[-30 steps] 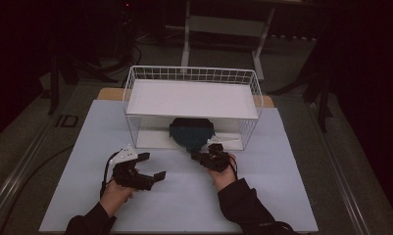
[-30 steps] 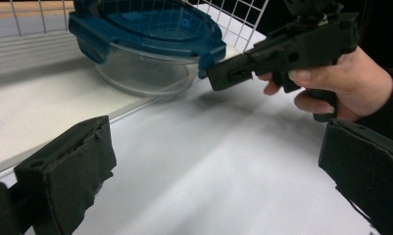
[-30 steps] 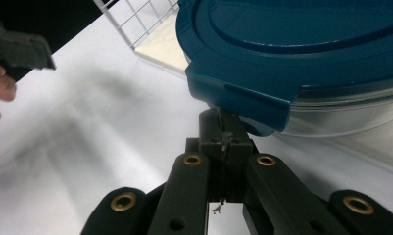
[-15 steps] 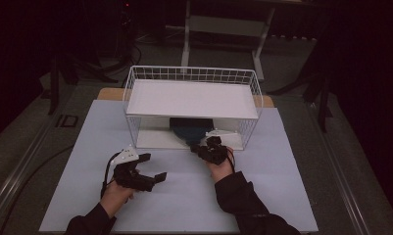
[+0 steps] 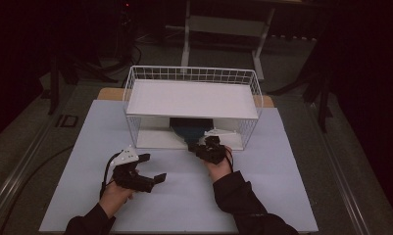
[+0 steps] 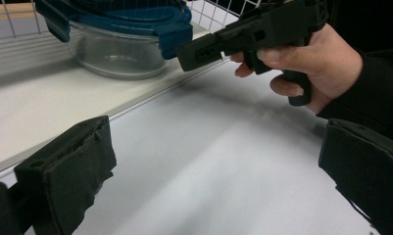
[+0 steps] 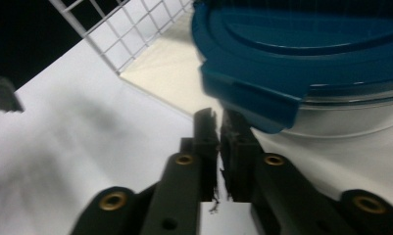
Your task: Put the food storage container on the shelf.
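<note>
a pale, bluish-white surface (image 5: 184,196) fills the middle of the high view, with a strip of bare wood showing at its far edge. around it the room is dark: grey floor, black cables trailing on the left, and the legs of a pale metal stand (image 5: 223,34) behind. on the far half of the surface stands a white wire basket (image 5: 191,76) raised as a shelf over a white base board. under that shelf sits a clear glass container with a blue clip lid (image 5: 189,128), resting on the board. the right gripper (image 5: 200,146) is at the front of the container; its jaws have just been parting a little, stand almost together with a thin gap, and grasp nothing, their tips just below the lid's front clip (image 7: 253,105). the left gripper (image 5: 152,169) lies nearer the person, well apart from the basket, its jaws spread wide and empty over bare surface.
</note>
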`<state>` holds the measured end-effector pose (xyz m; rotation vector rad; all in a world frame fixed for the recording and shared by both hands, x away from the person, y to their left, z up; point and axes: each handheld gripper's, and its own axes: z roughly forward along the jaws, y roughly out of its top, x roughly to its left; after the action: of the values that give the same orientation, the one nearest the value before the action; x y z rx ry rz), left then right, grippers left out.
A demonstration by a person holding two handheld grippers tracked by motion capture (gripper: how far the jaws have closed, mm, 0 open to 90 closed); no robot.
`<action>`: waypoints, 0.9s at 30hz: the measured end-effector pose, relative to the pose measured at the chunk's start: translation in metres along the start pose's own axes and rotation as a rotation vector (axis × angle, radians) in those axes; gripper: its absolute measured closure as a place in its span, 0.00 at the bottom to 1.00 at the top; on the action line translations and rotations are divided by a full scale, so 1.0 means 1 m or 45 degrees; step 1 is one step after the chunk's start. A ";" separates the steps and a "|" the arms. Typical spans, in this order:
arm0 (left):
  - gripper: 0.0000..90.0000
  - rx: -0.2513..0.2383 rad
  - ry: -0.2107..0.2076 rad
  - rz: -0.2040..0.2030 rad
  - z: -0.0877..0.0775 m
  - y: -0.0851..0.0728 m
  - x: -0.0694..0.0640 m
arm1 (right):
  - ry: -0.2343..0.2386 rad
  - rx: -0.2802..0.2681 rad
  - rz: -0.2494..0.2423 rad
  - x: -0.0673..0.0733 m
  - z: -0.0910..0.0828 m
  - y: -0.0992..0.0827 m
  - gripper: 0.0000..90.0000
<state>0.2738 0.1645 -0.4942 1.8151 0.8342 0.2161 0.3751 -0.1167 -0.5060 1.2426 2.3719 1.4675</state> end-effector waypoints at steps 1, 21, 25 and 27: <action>0.00 0.001 -0.002 0.003 0.000 0.000 0.000 | 0.009 -0.004 -0.012 0.002 -0.002 -0.001 0.89; 0.00 -0.015 -0.059 0.015 -0.006 0.006 -0.007 | 0.123 -0.073 -0.052 0.004 -0.041 -0.018 0.17; 0.00 -0.013 -0.058 0.029 -0.009 0.005 -0.009 | 0.113 -0.085 -0.068 0.004 -0.054 -0.023 0.17; 0.00 -0.012 -0.060 0.033 -0.012 0.005 -0.010 | 0.112 -0.091 -0.073 0.004 -0.061 -0.025 0.17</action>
<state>0.2629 0.1664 -0.4826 1.8163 0.7759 0.1932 0.3295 -0.1620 -0.4920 1.1071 2.3651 1.6056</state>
